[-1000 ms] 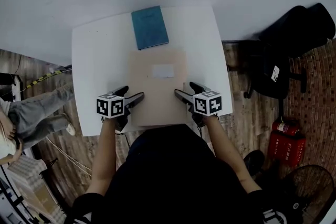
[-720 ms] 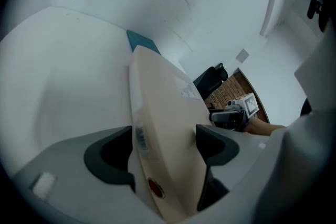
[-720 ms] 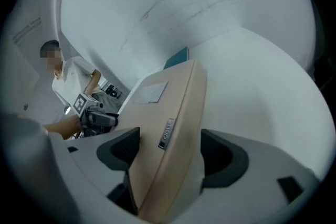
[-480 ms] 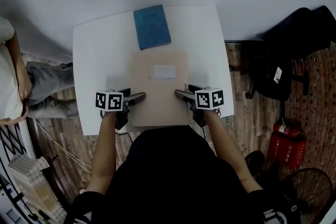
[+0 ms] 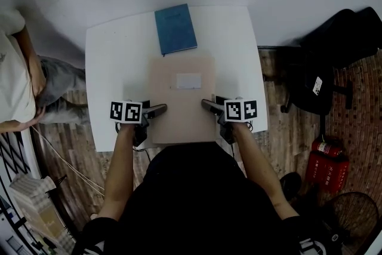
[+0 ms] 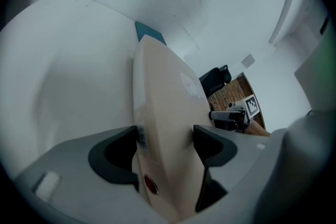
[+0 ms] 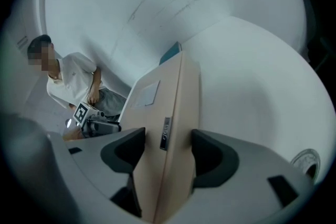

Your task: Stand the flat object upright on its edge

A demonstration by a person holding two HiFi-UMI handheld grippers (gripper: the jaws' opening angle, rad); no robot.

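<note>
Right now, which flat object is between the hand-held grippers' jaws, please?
The beige cardboard box, jaws just closing on it; the teal notebook lies untouched.

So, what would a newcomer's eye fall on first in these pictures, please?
The flat tan box lies on the white table, its side edges gripped between the jaws of the left hand-held gripper and the right hand-held gripper, which have just been closing. A blue notebook lies beyond it.
</note>
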